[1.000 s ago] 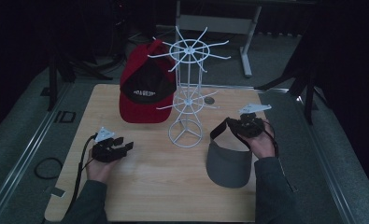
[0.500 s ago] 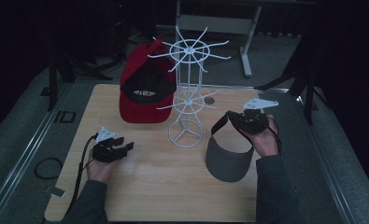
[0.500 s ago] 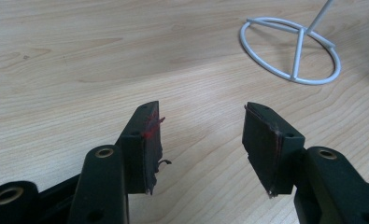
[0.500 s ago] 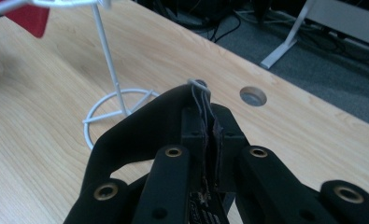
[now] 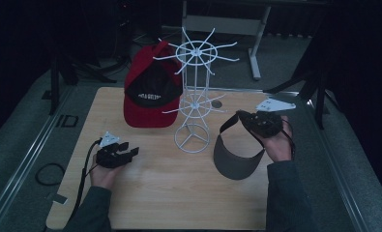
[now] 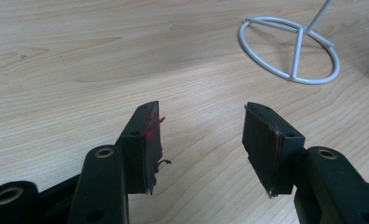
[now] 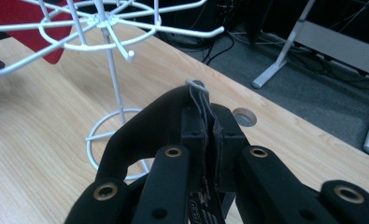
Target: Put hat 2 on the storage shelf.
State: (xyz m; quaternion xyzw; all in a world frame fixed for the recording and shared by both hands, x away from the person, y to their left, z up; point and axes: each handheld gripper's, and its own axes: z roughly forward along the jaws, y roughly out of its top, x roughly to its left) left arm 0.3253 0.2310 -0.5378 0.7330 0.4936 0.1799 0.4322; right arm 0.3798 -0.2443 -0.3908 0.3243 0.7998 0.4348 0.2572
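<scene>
A grey visor [image 5: 237,157] with a black band hangs from my right gripper [image 5: 244,121], to the right of a white wire rack [image 5: 194,96]. In the right gripper view the gripper [image 7: 209,116] is shut on the visor's black band [image 7: 145,126], and a thin wire loop pokes out above the pads. The brim tilts down toward the table. A red cap [image 5: 150,96] with a black front rests against the rack's left side. My left gripper [image 5: 130,153] lies on the wooden table [image 5: 169,193] at the left, open with nothing in it [image 6: 201,135], facing the rack's ring base [image 6: 289,51].
A round cable hole [image 5: 216,103] sits in the table behind the rack. The rack's prongs [image 7: 126,53] stick out close above and left of my right gripper. Grey floor and metal stand legs [image 5: 254,53] lie beyond the far edge.
My right gripper has risen with the visor, lifting its band higher off the table beside the rack. The left gripper has stayed put.
</scene>
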